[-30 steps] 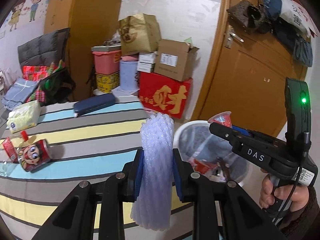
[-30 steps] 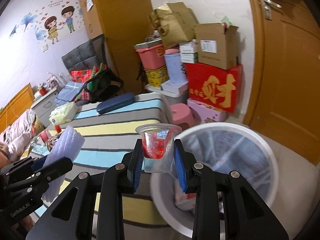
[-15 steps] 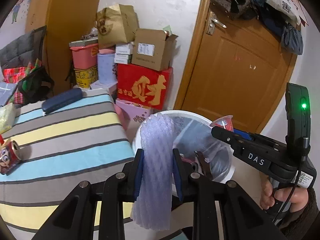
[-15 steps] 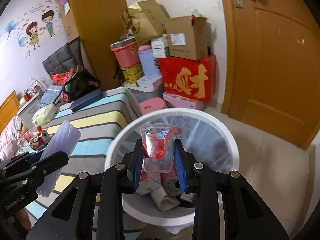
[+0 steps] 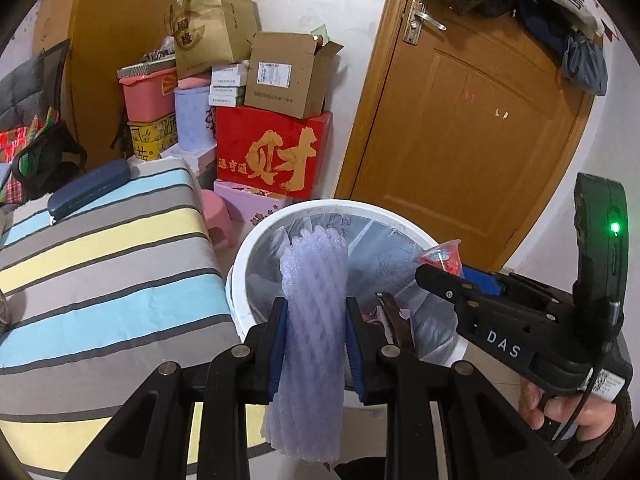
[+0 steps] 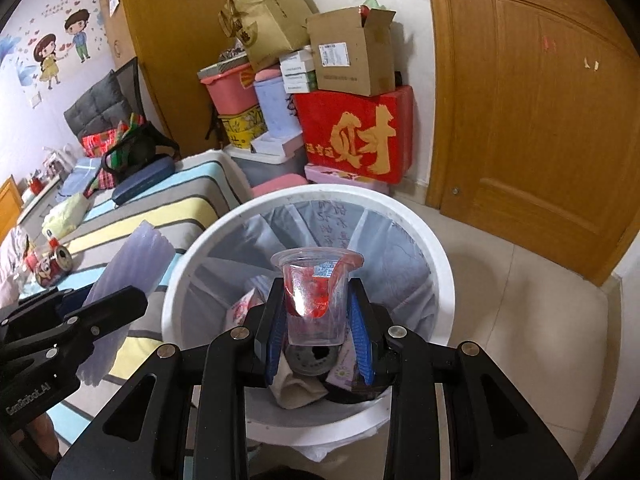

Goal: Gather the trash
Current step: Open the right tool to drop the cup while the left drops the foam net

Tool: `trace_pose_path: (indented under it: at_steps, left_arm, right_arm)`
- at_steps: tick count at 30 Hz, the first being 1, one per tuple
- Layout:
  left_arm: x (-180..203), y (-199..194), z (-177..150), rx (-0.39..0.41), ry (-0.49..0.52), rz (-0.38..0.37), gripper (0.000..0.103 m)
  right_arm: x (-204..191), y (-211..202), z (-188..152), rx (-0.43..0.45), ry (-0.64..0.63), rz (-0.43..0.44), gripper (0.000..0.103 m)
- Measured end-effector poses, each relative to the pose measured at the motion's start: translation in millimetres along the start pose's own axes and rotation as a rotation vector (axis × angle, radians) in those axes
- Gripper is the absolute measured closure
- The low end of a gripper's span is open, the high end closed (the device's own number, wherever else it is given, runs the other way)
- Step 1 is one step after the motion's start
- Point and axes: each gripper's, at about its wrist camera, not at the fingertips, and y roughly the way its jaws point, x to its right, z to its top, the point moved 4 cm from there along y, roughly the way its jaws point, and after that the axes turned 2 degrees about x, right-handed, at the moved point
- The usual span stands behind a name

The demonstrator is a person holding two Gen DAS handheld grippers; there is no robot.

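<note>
Over the white bin (image 6: 434, 276), each gripper clamps trash: left foam sleeve (image 5: 314, 320), right cup (image 6: 316, 292).

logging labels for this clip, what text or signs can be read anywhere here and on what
"DAS": white letters on the right tongs body.
"GenRobot.AI": on the left tongs body.
"财": large gold character on the red box; the smaller gold characters beside it are too blurred to read.
Gold seal on the brown paper bag: not readable.
Shipping label on the cardboard box: too small.
Handwriting on the bin liner: illegible.
</note>
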Motion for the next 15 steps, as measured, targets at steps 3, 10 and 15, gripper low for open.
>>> trace_pose_path:
  at_steps: [3,10,15]
  left_arm:
    - [0,9,1,-0.014,0.004,0.001,0.075]
    - [-2,25,5,-0.028,0.006,0.018,0.075]
    - [-4,30,5,-0.037,-0.008,0.018,0.056]
  right_arm:
    - [1,3,-1,-0.01,-0.008,-0.008,0.072]
    - [2,8,-1,-0.018,-0.032,-0.036,0.072]
    - [3,9,1,-0.011,-0.038,-0.053,0.071]
